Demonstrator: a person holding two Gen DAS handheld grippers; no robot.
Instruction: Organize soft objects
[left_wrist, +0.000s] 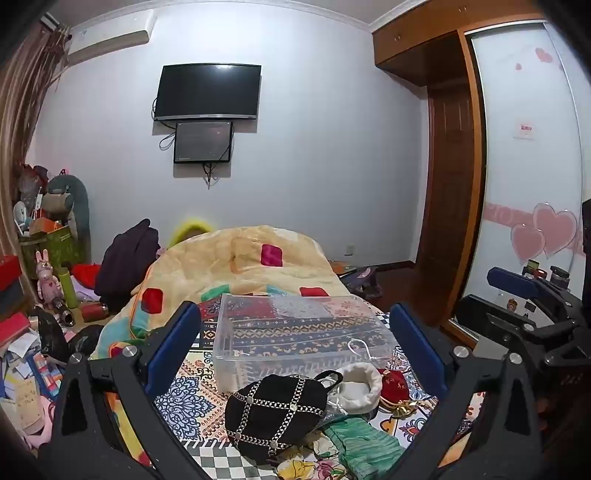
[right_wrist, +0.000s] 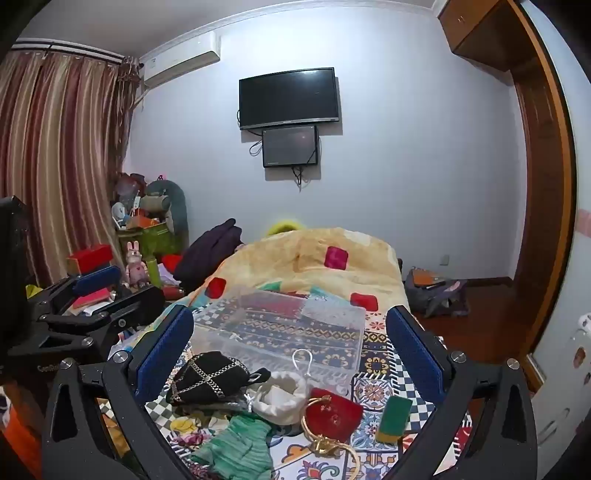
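Two grippers hover over the bed (right_wrist: 373, 365), both spread wide and holding nothing: left gripper (left_wrist: 295, 343), right gripper (right_wrist: 291, 343). A clear box (right_wrist: 280, 325) sits ahead. The black pouch (left_wrist: 277, 410), white pouch (right_wrist: 280, 398) and red pouch (right_wrist: 334, 413) lie clustered just before it, between the fingers.

Only a partial white print, roughly "CanRu", shows on the left gripper (right_wrist: 99, 291) body; nothing else is legible.

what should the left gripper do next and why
Probably lower the open left gripper onto the black bag. It lies nearest, between the fingers, on the bed by the white pouch, and the clear bin just behind holds none of them yet.
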